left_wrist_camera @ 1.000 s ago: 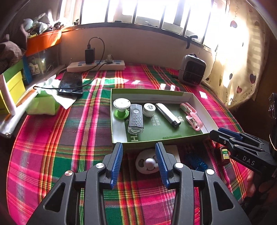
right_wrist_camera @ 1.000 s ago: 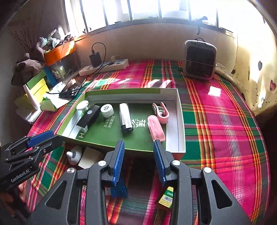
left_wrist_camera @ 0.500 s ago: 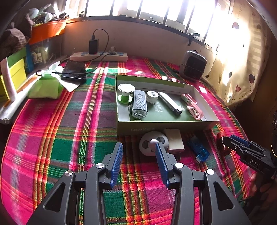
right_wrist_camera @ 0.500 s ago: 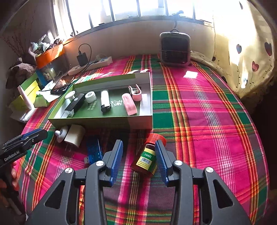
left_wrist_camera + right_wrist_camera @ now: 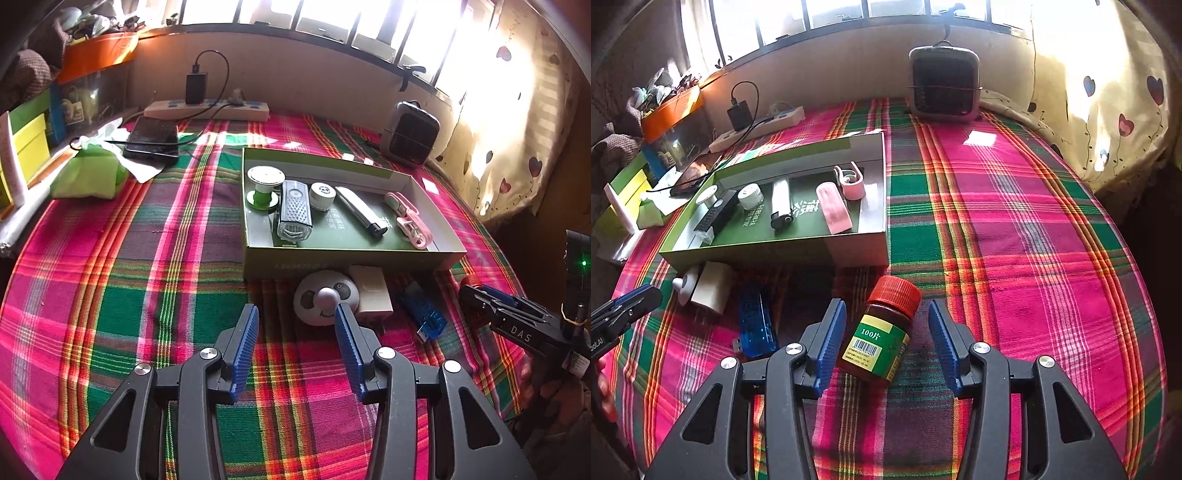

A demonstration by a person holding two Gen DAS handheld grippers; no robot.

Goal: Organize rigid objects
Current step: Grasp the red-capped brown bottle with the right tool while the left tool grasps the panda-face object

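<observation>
While my right tongs (image 5: 886, 341) stand wide apart, the bottle (image 5: 882, 334) lies tilted on the plaid cloth (image 5: 1015, 240) between their ribbed blue pads (image 5: 940, 345), and I cannot tell whether the left pad touches it. It is brown glass or plastic, cylindrical, with a ridged red cap (image 5: 895, 293) and a green and yellow label. My left tongs (image 5: 295, 325) gape just as wide over bare cloth, holding nothing; the right pad sits just in front of a round white panda-faced thing (image 5: 325, 301) with a grey knob. Beside that lie a smooth cream block (image 5: 371, 293) and a clear blue USB stick (image 5: 423, 314), all close before the shallow green cardboard tray (image 5: 351, 258). Inside the tray rest a spool (image 5: 264, 186), a grey torch (image 5: 293, 214), a small white cap (image 5: 322, 195), a white lighter (image 5: 360, 210) and pink clips (image 5: 410, 219).
</observation>
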